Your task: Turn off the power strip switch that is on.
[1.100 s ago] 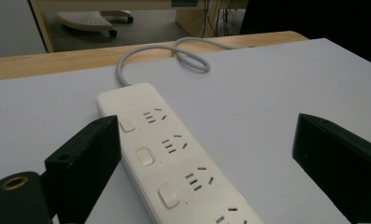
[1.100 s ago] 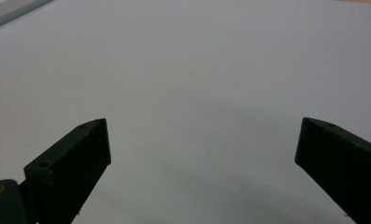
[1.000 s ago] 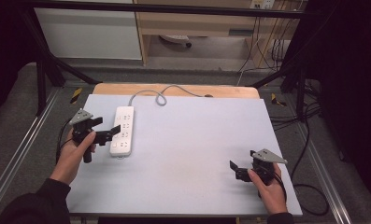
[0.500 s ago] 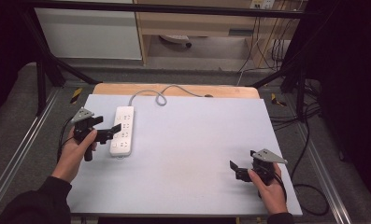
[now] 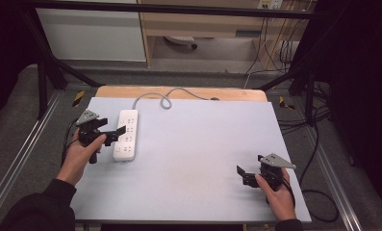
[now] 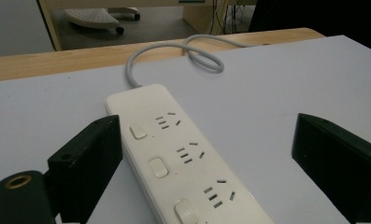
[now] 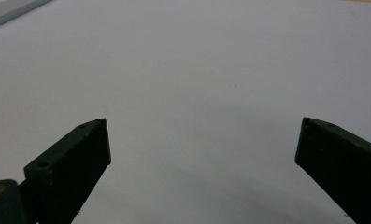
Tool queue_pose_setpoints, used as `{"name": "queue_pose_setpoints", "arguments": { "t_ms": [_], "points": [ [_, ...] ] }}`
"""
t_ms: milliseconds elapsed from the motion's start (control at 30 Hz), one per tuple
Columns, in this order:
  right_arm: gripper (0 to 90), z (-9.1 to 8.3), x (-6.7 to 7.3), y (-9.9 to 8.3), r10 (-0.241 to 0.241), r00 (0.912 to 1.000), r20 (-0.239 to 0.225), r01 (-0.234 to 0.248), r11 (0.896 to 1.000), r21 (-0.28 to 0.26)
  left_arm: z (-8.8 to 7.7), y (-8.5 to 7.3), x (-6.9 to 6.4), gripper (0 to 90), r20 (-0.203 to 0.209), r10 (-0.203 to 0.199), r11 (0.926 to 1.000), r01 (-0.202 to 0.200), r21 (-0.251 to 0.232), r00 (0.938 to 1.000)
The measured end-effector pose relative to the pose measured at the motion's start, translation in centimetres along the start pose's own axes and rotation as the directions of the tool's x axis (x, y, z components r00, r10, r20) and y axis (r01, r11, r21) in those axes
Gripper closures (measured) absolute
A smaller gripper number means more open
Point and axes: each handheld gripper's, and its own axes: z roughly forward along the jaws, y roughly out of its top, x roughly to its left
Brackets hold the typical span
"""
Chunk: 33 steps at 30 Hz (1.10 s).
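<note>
While the left tool (image 5: 112,134) hovers at the left side of the pale grey-blue surface (image 5: 198,159), its two black jaws stand wide apart and hold nothing. Seen in the left gripper view, those jaws straddle the long white plastic power strip (image 6: 178,158), one jaw close beside its near edge and the other well clear on the far side, neither visibly pressing on it. That power strip (image 5: 125,134) lies flat near the left edge of the surface, lengthwise from front to back, with rows of sockets and square switches facing up. Its light grey round cable (image 5: 167,96) leaves the far end, makes a small loop and runs off over the wooden back edge (image 5: 179,92). Far off at the front right corner, the right tool (image 5: 244,176) sits low over bare surface in the person's hand, its jaws likewise spread wide and empty in the right gripper view.
</note>
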Motion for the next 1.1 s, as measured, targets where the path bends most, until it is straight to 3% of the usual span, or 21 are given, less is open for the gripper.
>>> {"name": "queue_pose_setpoints", "arguments": {
  "t_ms": [667,1100],
  "points": [
    [4.0,0.0,0.0,0.0,-0.004,1.0000,0.001,0.004,1.000,0.000,1.7,-0.4,1.0,17.7,-0.074,-0.001,0.9998,-0.001,-0.021,0.9973],
    [4.0,0.0,0.0,0.0,0.000,1.0000,-0.003,0.000,1.000,0.001,2.6,-0.8,1.3,43.5,-0.076,0.010,0.9999,-0.009,0.004,0.9970]
  ]
}}
